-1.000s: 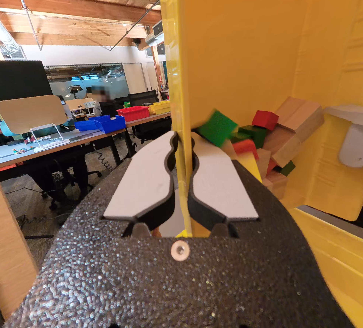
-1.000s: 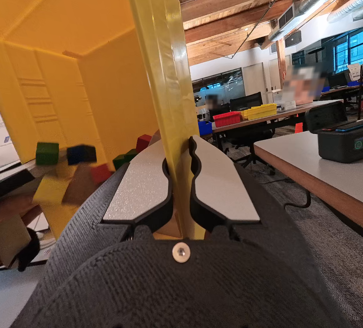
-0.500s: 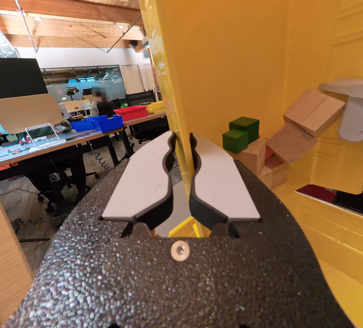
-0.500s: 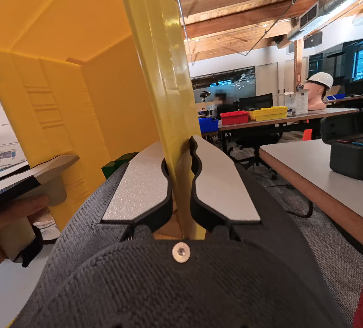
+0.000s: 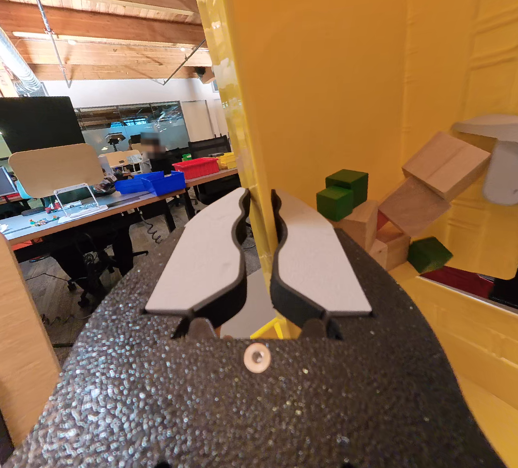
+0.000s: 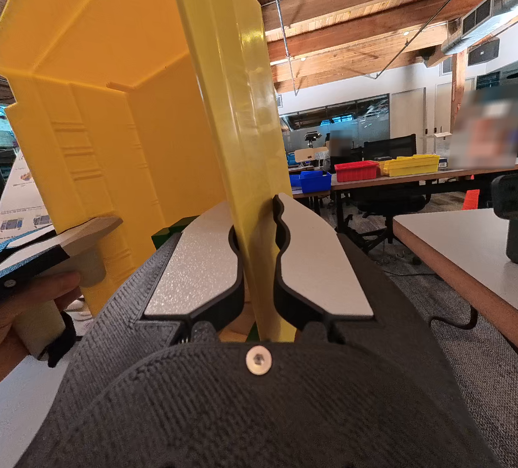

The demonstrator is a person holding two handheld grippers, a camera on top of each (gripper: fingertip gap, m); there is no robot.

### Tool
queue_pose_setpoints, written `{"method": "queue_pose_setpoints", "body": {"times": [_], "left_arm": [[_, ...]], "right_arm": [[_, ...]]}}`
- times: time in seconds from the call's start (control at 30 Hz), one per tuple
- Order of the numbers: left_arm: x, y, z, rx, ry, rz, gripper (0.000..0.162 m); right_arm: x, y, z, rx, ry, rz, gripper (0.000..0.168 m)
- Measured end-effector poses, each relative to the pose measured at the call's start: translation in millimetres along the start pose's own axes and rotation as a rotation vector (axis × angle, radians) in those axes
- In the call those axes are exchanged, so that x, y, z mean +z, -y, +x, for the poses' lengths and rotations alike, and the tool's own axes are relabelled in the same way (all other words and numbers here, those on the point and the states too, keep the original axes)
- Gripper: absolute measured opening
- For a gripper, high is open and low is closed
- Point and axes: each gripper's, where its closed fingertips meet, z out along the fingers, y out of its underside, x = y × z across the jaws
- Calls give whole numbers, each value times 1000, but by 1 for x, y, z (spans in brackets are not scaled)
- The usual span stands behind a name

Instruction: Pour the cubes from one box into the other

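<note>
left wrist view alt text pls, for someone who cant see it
The left gripper clamps one wall of a tipped yellow box; green cubes and plain wooden blocks are piled in its lower corner.

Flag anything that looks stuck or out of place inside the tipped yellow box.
Several cubes look jammed in the yellow box: pale wooden blocks wedged diagonally in its lower corner, two green cubes perched on them, while another green cube tumbles out. Both grippers clamp opposite walls.
</note>
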Motion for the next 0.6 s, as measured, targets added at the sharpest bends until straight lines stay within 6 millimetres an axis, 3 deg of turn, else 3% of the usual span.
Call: {"method": "queue_pose_setpoints", "body": {"times": [0.17,0.3,0.6], "left_arm": [[-2,10,-6,-5,41,13,11],[-3,15,-17,-12,91,-9,7],[-5,22,-20,0,102,-9,6]], "right_arm": [[4,3,-5,-6,23,-40,20],[6,-7,-12,-75,44,-175,19],[5,-11,-10,-196,-33,-418,14]]}}
